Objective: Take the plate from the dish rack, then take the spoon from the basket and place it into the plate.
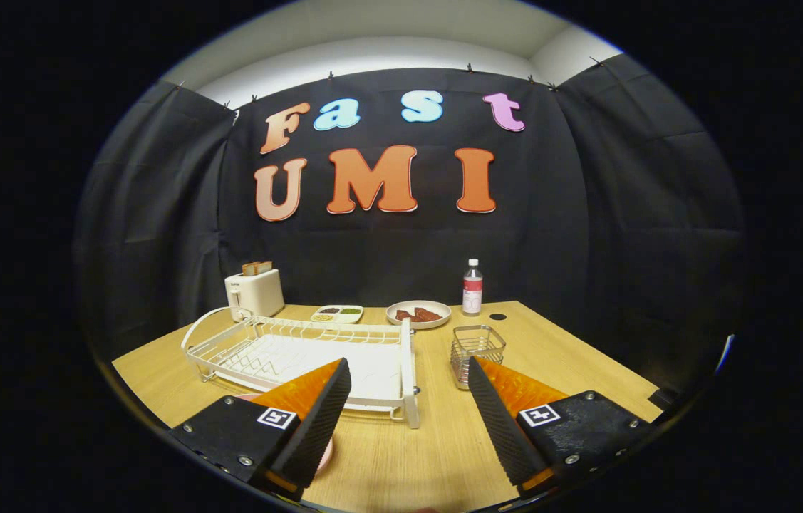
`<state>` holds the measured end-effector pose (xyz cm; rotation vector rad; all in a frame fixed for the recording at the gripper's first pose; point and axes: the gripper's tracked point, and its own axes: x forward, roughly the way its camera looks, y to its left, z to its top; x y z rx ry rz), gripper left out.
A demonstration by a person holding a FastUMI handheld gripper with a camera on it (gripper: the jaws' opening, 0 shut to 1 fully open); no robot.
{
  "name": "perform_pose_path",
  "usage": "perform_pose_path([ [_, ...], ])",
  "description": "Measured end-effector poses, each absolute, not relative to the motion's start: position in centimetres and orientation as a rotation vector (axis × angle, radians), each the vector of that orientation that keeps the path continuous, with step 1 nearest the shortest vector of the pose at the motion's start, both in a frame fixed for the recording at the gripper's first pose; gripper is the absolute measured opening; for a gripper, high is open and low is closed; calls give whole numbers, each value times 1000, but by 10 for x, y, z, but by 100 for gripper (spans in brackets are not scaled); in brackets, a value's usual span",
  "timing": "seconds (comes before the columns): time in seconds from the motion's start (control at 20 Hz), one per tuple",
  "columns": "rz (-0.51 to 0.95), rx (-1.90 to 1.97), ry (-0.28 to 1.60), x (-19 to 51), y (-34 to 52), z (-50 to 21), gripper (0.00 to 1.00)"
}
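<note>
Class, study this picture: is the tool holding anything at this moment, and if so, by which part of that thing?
Nothing is held. The tool is open, with only bare table between its fingers; the dish rack and wire basket stand just beyond them.

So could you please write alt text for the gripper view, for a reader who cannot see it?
The gripper is open over a wooden table, fingers apart and holding nothing; a pink plate peeks from under one finger. Ahead sit a white dish rack and a wire basket; beyond are a toaster, a bottle and a plate of food.
</note>
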<state>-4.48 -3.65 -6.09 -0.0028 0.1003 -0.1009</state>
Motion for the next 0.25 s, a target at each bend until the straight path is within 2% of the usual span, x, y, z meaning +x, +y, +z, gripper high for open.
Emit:
perform_pose_path([
  [0.25, -173, 23, 105, -43, -87, -53, 98],
])
